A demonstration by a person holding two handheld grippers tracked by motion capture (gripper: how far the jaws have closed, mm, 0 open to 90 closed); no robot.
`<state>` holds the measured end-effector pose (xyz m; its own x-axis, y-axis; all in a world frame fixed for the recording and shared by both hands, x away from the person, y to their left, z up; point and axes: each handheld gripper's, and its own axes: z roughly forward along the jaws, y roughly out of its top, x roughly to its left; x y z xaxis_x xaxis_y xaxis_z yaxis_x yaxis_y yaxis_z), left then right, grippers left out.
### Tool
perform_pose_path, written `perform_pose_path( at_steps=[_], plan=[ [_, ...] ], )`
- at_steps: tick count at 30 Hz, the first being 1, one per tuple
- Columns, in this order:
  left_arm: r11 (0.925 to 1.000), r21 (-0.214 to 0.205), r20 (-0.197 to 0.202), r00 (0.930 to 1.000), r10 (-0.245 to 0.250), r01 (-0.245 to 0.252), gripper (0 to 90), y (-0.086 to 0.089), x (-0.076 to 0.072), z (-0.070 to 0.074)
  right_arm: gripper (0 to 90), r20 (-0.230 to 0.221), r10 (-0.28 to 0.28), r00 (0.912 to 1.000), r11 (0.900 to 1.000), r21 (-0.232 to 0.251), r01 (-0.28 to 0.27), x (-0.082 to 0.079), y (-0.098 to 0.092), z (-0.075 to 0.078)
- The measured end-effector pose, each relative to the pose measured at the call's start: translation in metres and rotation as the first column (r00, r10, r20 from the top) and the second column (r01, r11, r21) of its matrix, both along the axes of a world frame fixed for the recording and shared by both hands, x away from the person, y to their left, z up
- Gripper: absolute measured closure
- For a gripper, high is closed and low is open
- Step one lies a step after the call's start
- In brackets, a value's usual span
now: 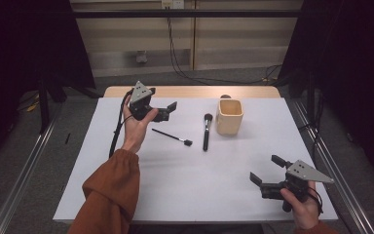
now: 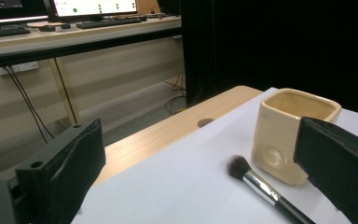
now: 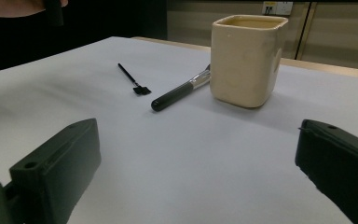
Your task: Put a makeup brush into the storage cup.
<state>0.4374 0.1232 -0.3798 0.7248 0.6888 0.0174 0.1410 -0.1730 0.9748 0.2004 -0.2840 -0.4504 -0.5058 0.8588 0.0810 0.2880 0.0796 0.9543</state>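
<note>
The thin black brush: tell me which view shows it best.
The high view: the whole thin black brush lies in plain sight, left of the big brush. The right gripper view shows it small and far off.

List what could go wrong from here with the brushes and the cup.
The cream square ceramic cup stands close beside the large black-handled makeup brush; a grab there may knock the cup. The small thin black brush lies flat on the white table, so wide-open jaws of the left gripper might slip off it. The right gripper hangs open near the table's edge, far from both brushes.
</note>
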Motion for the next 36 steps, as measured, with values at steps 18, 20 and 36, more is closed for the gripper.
perform_pose_path(
  at_steps=[18,20,36],
  plan=[
    [0.9787,0.179,-0.16,0.9846,-0.072,0.101,2.8,0.006,0.012,0.006,0.0,0.0,0.011,0.9999,0.9999,-0.009,-0.011,0.0,0.0,0.0],
    [0.9698,0.216,-0.175,0.9818,-0.075,0.112,3.0,0.005,0.012,0.007,0.0,-0.001,0.011,0.9999,0.9999,-0.01,-0.011,0.0,0.0,0.0],
    [0.8579,0.437,-0.359,0.927,-0.108,0.27,4.8,-0.012,0.015,0.005,0.0,-0.005,0.022,0.9997,0.9995,-0.021,-0.022,0.0,0.0,0.0]
  ],
)
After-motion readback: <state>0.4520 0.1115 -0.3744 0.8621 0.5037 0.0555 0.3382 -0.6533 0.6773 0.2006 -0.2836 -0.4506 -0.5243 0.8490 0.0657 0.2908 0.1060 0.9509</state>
